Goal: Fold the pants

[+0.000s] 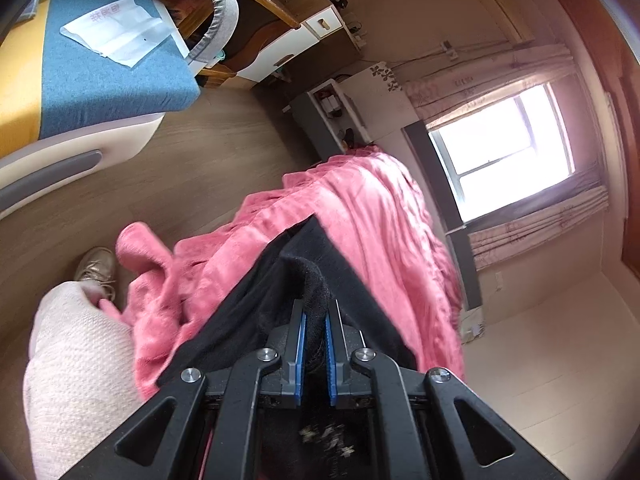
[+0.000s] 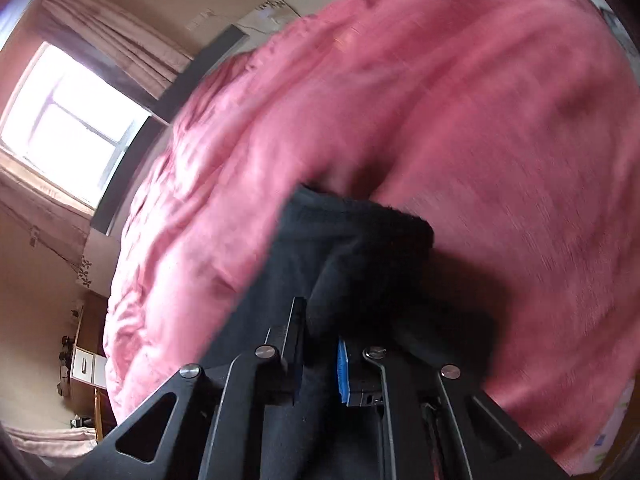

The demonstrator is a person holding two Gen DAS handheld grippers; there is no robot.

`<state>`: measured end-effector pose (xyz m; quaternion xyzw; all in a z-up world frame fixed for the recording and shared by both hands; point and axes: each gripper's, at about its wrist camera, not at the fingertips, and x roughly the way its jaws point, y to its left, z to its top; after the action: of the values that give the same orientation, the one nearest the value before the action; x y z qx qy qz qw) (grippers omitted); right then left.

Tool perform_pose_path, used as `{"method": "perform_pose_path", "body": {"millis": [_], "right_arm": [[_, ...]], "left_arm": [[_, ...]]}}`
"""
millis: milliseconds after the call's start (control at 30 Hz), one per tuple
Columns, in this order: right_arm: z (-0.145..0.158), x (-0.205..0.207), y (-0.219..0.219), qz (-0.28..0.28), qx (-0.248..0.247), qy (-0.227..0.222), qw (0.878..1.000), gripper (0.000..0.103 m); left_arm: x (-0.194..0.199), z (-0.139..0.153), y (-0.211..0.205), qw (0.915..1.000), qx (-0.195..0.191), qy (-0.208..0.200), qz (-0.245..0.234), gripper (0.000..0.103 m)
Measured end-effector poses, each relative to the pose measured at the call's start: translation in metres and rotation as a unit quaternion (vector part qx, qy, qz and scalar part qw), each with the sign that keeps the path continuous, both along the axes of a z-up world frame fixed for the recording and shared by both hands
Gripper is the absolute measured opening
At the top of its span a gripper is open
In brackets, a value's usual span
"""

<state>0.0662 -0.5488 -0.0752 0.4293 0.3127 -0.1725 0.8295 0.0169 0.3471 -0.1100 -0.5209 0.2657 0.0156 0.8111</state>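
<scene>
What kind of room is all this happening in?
Most likely a bedroom in someone's home. A pink blanket covers what looks like a bed, a curtained window lets in daylight, and a wooden desk with white drawers stands against the far wall.

- pants (image 1: 280, 280): black cloth, matt, fuzzy nap
- blanket (image 1: 360, 208): pink cloth, soft plush, slight sheen
- left gripper (image 1: 316, 320) frame: matt black plastic, shiny metal bolts; fingers (image 1: 301, 340) with ribbed blue pads
- floor (image 1: 180, 168): wood-look, smooth
- sleeve (image 1: 76, 368): pale knit, rough texture
</scene>
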Motion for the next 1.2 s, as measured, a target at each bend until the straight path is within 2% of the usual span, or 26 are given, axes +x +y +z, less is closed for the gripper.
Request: {"method": "perform_pose_path", "body": {"millis": [67, 200, 267, 333, 433, 500, 567, 633, 700, 767, 833, 867, 900, 967, 1067, 1133, 1200], "right_arm": [[0.03, 0.004, 0.001, 0.002, -0.003, -0.046, 0.999, 0.007], [0.077, -0.015, 0.006, 0.006, -0.001, -0.135, 0.991, 0.007], [0.078, -0.028, 0.011, 0.005, -0.016, -0.135, 0.991, 0.007], [0.055, -0.04, 0.01, -0.003, -0.008, -0.104, 0.994, 0.007], [0.0, -0.055, 0.006, -0.018, 0.031, -0.05, 0.998, 0.007], [-0.038, -0.065, 0.003, -0.04, 0.049, -0.014, 0.998, 0.007], [-0.068, -0.069, -0.004, -0.056, 0.096, -0.019, 0.994, 0.006], [-0.072, -0.073, -0.008, -0.072, 0.127, -0.045, 0.988, 0.01], [-0.064, -0.069, -0.005, -0.06, 0.108, -0.043, 0.991, 0.013], [-0.054, -0.062, 0.002, -0.039, 0.089, -0.039, 0.995, 0.032], [-0.045, -0.058, 0.011, -0.026, 0.08, -0.044, 0.995, 0.045], [-0.04, -0.052, 0.02, -0.022, 0.079, -0.047, 0.996, 0.047], [-0.037, -0.048, 0.028, -0.013, 0.082, -0.052, 0.995, 0.047], [-0.036, -0.038, 0.045, 0.016, 0.096, -0.056, 0.994, 0.047], [-0.038, -0.023, 0.08, 0.073, 0.11, -0.046, 0.99, 0.048], [-0.041, -0.016, 0.109, 0.113, 0.12, -0.032, 0.986, 0.048], [-0.045, -0.01, 0.14, 0.156, 0.125, -0.019, 0.98, 0.048]], "left_arm": [[0.004, 0.016, 0.003, 0.9996, -0.01, -0.023, 0.008, 0.007], [0.001, 0.055, 0.004, 0.9972, 0.005, -0.075, -0.003, 0.007], [-0.009, 0.068, 0.006, 0.9955, 0.021, -0.092, -0.006, 0.007], [-0.021, 0.063, 0.01, 0.9964, 0.031, -0.079, -0.005, 0.007], [-0.036, 0.031, 0.014, 0.9994, 0.027, -0.023, 0.001, 0.007], [-0.046, 0.0, 0.013, 0.9998, 0.008, 0.016, 0.01, 0.007], [-0.053, -0.024, 0.01, 0.9991, -0.016, 0.034, 0.02, 0.007], [-0.057, -0.035, 0.008, 0.9985, -0.032, 0.035, 0.027, 0.008], [-0.057, -0.035, 0.006, 0.9986, -0.028, 0.034, 0.028, 0.009], [-0.055, -0.031, 0.005, 0.999, -0.017, 0.032, 0.025, 0.009], [-0.055, -0.024, 0.004, 0.9992, -0.004, 0.028, 0.026, 0.022], [-0.055, -0.022, 0.004, 0.9993, -0.001, 0.026, 0.027, 0.026], [-0.055, -0.02, 0.004, 0.9993, -0.002, 0.024, 0.027, 0.03], [-0.057, -0.018, 0.007, 0.9994, -0.01, 0.018, 0.028, 0.033], [-0.06, -0.018, 0.01, 0.999, -0.038, 0.003, 0.023, 0.04], [-0.061, -0.018, 0.01, 0.998, -0.06, -0.009, 0.017, 0.06], [-0.06, -0.015, 0.009, 0.9966, -0.078, -0.022, 0.009, 0.072]]}}
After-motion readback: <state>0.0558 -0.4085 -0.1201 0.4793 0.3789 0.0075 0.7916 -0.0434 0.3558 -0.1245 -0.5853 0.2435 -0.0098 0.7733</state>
